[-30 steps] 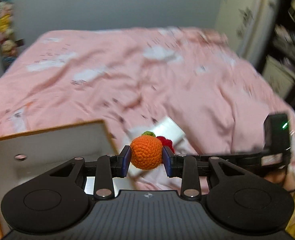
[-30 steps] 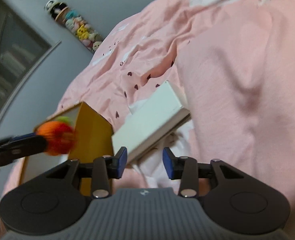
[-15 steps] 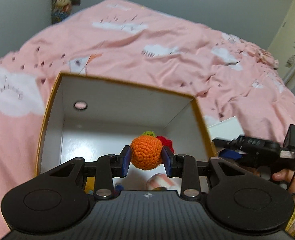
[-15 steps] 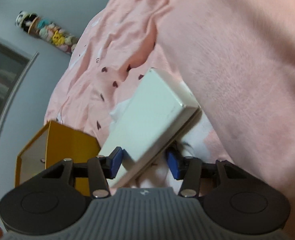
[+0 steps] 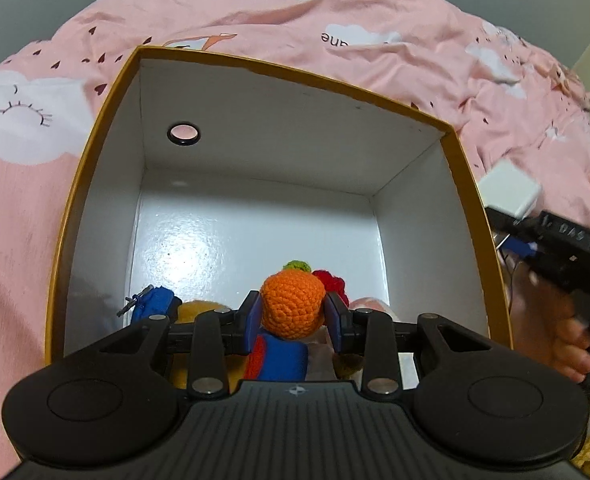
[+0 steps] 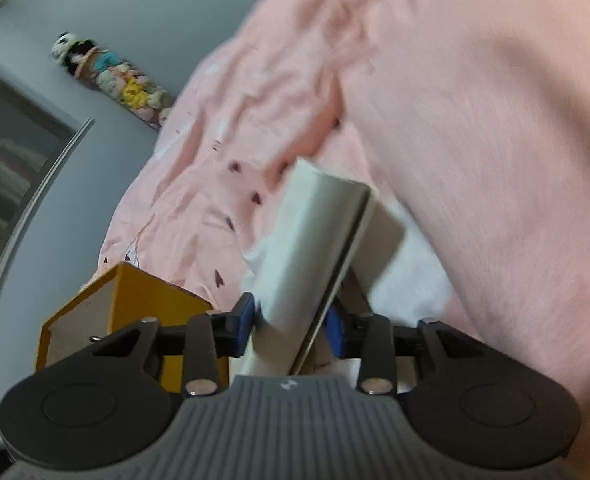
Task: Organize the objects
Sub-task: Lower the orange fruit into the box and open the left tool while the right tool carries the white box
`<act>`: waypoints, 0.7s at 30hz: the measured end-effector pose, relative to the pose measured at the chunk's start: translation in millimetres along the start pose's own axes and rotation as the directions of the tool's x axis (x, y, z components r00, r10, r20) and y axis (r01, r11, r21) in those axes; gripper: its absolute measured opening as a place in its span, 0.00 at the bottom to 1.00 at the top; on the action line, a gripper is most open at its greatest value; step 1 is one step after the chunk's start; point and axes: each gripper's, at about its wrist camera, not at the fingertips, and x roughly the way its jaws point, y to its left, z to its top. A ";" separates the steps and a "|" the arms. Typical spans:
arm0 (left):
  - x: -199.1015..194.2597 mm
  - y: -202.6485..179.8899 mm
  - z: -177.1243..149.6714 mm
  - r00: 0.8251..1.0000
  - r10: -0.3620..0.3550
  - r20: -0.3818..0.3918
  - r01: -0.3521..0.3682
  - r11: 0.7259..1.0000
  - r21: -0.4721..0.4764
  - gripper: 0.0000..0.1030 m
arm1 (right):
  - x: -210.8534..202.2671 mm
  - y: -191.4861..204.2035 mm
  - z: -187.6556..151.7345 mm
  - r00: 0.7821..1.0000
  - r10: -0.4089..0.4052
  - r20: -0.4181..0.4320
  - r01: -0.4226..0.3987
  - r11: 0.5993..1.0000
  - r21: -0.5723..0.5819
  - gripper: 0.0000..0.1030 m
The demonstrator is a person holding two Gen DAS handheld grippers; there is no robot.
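Orange yarn fills the middle of the left wrist view: a crocheted ball [image 5: 293, 306], with a green tip and a red piece behind it, is clamped between the blue pads of the left gripper [image 5: 294, 322]. The gripper points down into an open box [image 5: 451, 136] with yellow outside and white inside, which stands on a pink bed [image 5: 23, 216]. The ball hangs over the near part of the box floor, above other small toys already there: a blue piece [image 5: 153, 304], something yellow [image 5: 197, 312] and a red-and-blue knitted thing [image 5: 279, 360] (the gripper body hides most of them). At the right edge, outside the box wall, the right gripper [image 5: 519, 244] and the hand [image 5: 575, 340] holding it appear, with a white case [image 5: 509, 194] at its tip.

In the right wrist view, which is blurred, the right gripper [image 6: 291, 324] has the case [image 6: 315, 240] between its pads and its jaws are closing; both pads appear to touch its sides. The case is tilted, its far end against the pink bedding. The box [image 6: 151, 300] stands lower left.

I judge that the step in hand is to drop the ball into the box while the other side picks up the case. The next move calls for the left jaws to open above a free spot on the floor, and for the right grip to become firm before lifting, since the case is smooth and could slip or rotate.
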 end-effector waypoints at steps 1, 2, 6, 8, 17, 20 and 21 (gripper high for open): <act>-0.1 -1.7 -0.4 1.000 0.006 -0.004 -0.006 1.000 0.013 0.37 | -5.6 6.8 -0.1 1.000 -0.009 0.026 0.010 0.999 -0.038 0.33; 0.1 -3.9 -1.2 1.000 0.012 -0.009 -0.012 1.000 0.029 0.38 | -11.0 12.5 0.1 0.999 -0.010 0.046 0.014 0.997 -0.071 0.32; 6.8 -11.2 -0.5 0.999 0.033 -0.018 -0.032 0.997 0.070 0.38 | -35.7 35.9 -3.2 0.994 0.002 0.114 0.024 0.974 -0.224 0.30; 9.9 -13.5 -0.8 0.999 0.045 -0.012 -0.044 0.996 0.079 0.38 | -42.7 45.2 -4.8 0.994 -0.007 0.112 0.040 0.955 -0.294 0.30; 13.1 -15.2 -3.9 0.999 0.053 0.004 -0.054 0.994 0.098 0.47 | -40.1 42.9 -14.5 0.994 -0.092 0.066 0.111 0.915 -0.387 0.30; 9.1 -15.8 -5.7 0.998 0.054 0.019 -0.056 0.994 0.094 0.50 | -46.0 50.5 -18.4 0.992 -0.090 0.087 0.119 0.898 -0.424 0.30; 6.7 -16.3 -6.1 0.998 0.057 0.029 -0.059 0.994 0.095 0.51 | -47.9 53.3 -19.6 0.992 -0.088 0.092 0.119 0.892 -0.435 0.30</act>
